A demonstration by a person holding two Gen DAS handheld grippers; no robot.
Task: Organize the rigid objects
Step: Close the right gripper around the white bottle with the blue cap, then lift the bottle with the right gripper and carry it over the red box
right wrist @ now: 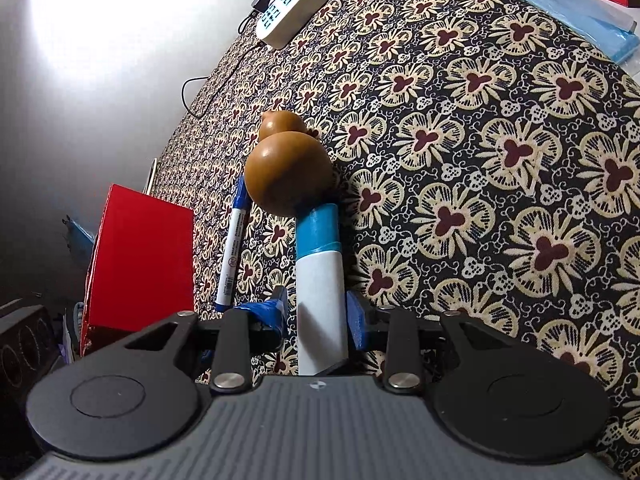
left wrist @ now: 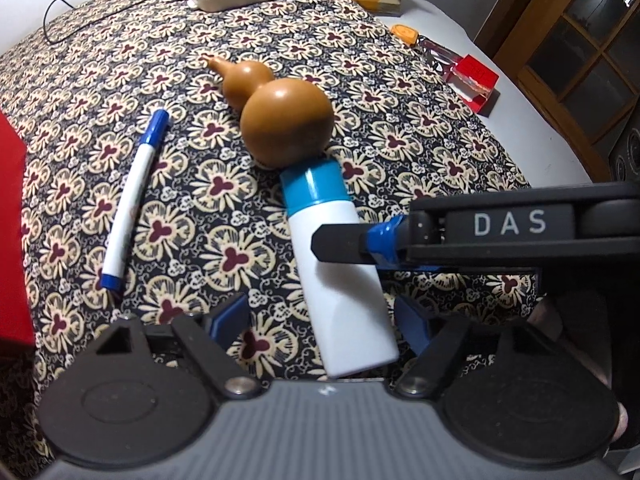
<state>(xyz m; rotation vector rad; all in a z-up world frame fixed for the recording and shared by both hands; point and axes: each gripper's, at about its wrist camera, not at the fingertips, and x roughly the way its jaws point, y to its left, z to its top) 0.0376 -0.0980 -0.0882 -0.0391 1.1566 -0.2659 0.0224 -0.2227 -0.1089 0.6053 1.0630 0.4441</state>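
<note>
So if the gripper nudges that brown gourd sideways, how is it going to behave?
The gourd will probably roll or pivot: two smooth round bulbs lying on the cloth. Its glossy surface looks slippery. It appears to touch the bottle's blue cap, so it may shift that too.

Brown gourd (left wrist: 286, 122), blue-capped white bottle (left wrist: 340, 272), dark floral-patterned cloth (left wrist: 120, 80).

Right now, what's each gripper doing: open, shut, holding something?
Left gripper: open, straddling the white plastic bottle with blue cap, not gripping.
Right gripper: shut on that bottle.
</note>
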